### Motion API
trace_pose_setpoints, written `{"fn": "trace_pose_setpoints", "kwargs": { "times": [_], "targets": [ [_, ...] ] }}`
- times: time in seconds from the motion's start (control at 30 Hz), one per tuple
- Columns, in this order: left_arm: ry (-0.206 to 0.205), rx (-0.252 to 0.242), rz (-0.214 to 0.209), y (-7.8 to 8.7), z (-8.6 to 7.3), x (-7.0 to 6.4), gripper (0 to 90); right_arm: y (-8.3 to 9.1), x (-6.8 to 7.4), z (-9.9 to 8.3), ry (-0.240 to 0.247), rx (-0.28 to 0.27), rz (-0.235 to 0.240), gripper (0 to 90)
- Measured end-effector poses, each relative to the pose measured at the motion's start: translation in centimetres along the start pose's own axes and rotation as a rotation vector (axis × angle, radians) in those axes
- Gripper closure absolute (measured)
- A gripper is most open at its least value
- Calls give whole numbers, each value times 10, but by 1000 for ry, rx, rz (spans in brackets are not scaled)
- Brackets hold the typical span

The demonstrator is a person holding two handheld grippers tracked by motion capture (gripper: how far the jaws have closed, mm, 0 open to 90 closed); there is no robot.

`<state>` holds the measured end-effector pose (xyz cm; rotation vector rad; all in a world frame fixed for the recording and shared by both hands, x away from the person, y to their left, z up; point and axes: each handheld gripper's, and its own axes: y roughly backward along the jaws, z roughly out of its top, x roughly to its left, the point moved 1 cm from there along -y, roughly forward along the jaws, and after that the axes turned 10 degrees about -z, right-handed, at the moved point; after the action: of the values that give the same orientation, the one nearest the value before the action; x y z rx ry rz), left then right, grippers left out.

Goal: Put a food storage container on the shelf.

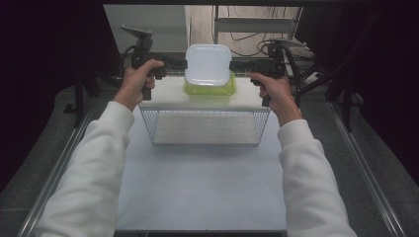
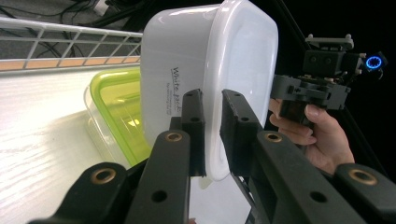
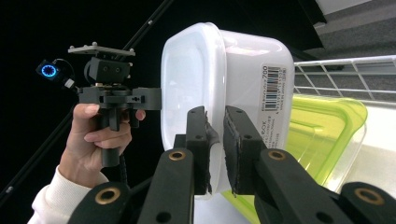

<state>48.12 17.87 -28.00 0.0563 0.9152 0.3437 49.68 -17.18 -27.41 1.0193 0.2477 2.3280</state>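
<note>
While both grippers pinch only the thin rim of the white lidded plastic box (image 1: 208, 64), held just above the clear box with the lime-green lid (image 1: 210, 88), uneven pull could twist it loose. Left gripper (image 2: 212, 133) and right gripper (image 3: 215, 149) have their jaws closed on opposite edges. Open room lies above; the white shelf's (image 1: 168, 96) front edge over the wire basket (image 1: 205, 129) is near.

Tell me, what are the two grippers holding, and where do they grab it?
Both hold the white lidded container. The left gripper and right gripper each have their jaws pinched on its rim, at opposite sides, above the green-lidded container.
</note>
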Motion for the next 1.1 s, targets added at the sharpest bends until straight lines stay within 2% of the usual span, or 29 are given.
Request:
{"fn": "trace_pose_setpoints", "kwargs": {
  "times": [0.2, 0.4, 0.57, 0.7, 0.9, 1.03, 1.1],
  "targets": [
    [-8, 15, 1, 1, -4, -4, 806, 3, 2, -3, -4, 6, -2, 803],
    [0, 7, -4, 1, -4, -4, 807, 3, 2, -4, -20, 5, -6, 803],
    [27, -14, -21, -1, -1, 3, 805, 0, -2, -2, -54, -8, -6, 794],
    [77, -44, -55, -2, 2, 11, 801, -3, -7, 0, -87, -18, 1, 781],
    [121, -73, -89, -5, 5, 21, 793, -8, -15, 2, -137, -28, 5, 763],
    [149, -85, -94, -6, 7, 25, 788, -10, -18, 3, -178, -33, 7, 762],
    [158, -89, -84, -8, 7, 26, 781, -12, -20, 4, -211, -36, 2, 760]
  ]
}}
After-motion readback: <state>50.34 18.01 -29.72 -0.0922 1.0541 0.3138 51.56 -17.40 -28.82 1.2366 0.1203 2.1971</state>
